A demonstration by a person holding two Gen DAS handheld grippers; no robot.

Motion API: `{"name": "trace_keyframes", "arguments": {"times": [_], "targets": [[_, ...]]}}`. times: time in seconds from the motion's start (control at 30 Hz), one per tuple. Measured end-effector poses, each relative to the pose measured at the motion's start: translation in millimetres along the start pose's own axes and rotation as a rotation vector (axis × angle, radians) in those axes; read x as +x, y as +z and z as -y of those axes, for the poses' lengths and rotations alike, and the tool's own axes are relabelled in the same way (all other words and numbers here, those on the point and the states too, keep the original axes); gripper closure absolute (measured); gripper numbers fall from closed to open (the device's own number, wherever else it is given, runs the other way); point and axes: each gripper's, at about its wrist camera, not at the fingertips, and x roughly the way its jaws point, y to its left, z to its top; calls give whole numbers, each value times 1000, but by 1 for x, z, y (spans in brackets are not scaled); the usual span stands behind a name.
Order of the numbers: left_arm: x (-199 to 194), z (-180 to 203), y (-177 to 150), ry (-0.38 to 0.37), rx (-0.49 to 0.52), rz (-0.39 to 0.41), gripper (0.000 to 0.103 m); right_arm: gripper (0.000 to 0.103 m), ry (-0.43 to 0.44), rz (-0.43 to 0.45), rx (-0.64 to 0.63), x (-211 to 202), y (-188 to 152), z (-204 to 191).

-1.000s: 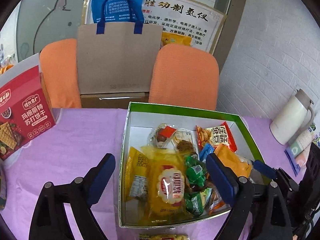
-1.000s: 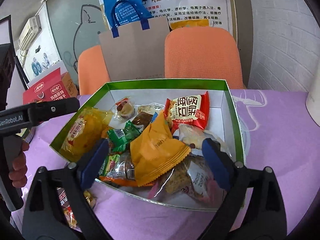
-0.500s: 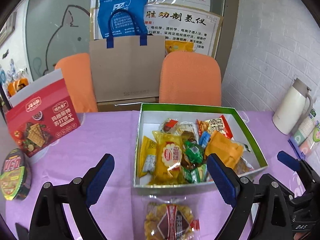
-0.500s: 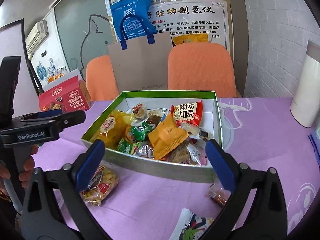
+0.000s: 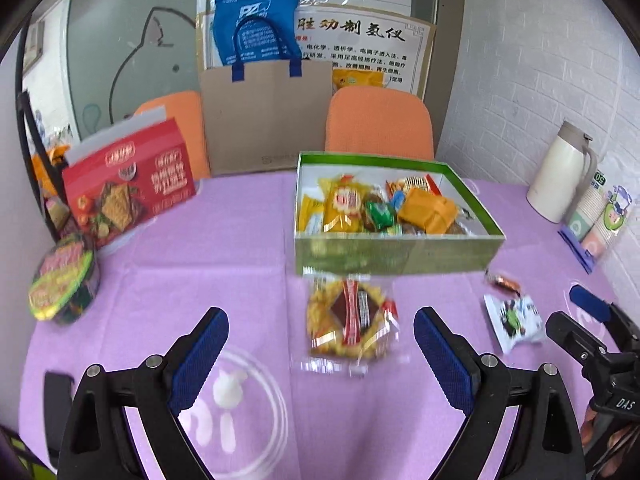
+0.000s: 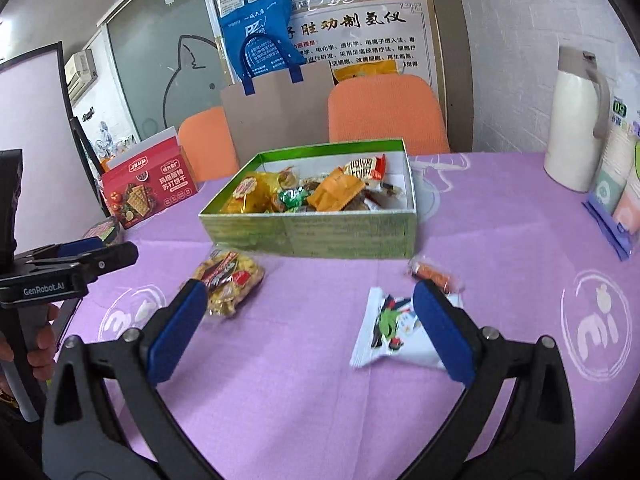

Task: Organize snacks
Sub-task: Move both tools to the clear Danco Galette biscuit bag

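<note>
Yellow snack pack (image 5: 352, 318) lies on the purple tablecloth (image 5: 224, 248), just in front of the green box (image 5: 394, 250) — light, crinkly, slippery film, fragile contents; my call: pinch a sealed edge, not the middle. White packet (image 6: 394, 330) and small orange candy (image 6: 432, 274) lie beside it. Left gripper (image 5: 320, 354) wide, empty; right gripper (image 6: 310, 330) wide, empty. Versus a second ago, both have pulled back from over the box.

Bare purple cloth (image 6: 304, 360) is lying open near the camera; the green box (image 6: 320, 236) is blocking the middle, and three loose packets (image 5: 352, 320) are dotting its near side.
</note>
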Motion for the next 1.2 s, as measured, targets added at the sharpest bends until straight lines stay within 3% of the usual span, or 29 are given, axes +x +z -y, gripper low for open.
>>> {"name": "trace_keyframes", "arguments": {"times": [0.13, 0.3, 0.57, 0.83, 0.93, 1.03, 1.2], "targets": [[8, -10, -31, -58, -65, -70, 7, 1, 5, -65, 14, 6, -24, -3], [16, -15, -47, -73, -84, -109, 7, 1, 2, -109, 15, 15, -37, -11], [16, -30, -30, -107, -84, -76, 7, 1, 39, -144, 28, 37, -38, -26], [46, -40, -2, -184, -96, -92, 8, 1, 103, -168, 11, 77, -22, -52], [63, -40, 4, -219, -90, -114, 13, 3, 140, -180, 5, 96, -17, -59], [86, -43, 8, -241, -101, -168, 25, 8, 170, -210, 9, 117, -12, -64], [112, -45, 7, -254, -109, -224, 33, 21, 191, -249, -9, 140, -9, -72]]}}
